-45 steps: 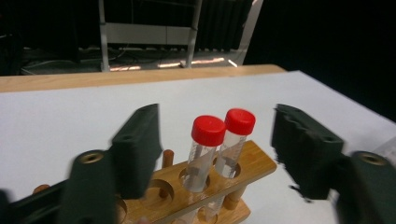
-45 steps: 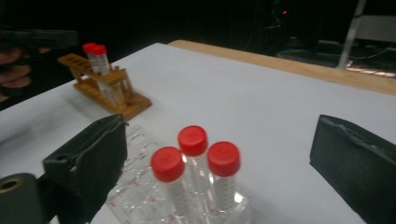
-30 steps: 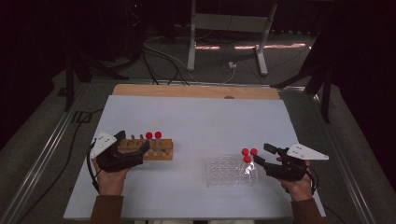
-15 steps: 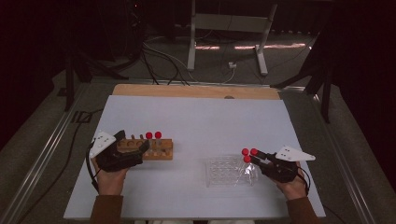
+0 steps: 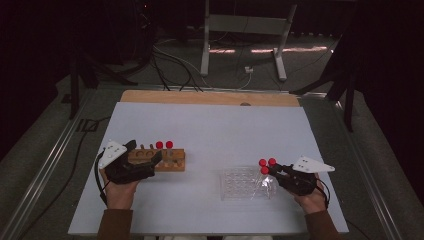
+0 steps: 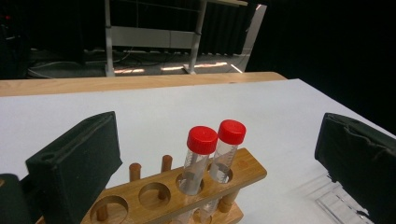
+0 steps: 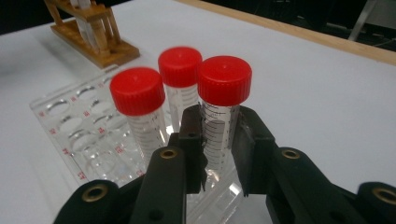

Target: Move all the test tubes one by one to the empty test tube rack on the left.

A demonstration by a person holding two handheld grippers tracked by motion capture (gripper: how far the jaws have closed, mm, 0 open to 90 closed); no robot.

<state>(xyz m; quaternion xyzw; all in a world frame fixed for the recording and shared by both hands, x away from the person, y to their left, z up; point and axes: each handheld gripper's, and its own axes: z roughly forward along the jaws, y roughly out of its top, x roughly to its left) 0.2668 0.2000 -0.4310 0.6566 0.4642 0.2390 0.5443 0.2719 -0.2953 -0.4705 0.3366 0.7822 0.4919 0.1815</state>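
Black hand-held gripper (image 5: 145,164) and its twin (image 5: 274,170): grey three-cornered top plates, brass-ringed screw holes, trailing black cables; brown sleeves (image 5: 114,224).

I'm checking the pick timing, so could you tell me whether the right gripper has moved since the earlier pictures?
Yes. The right gripper has edged left toward the clear rack, and its jaws have just been closing on a red-capped tube.
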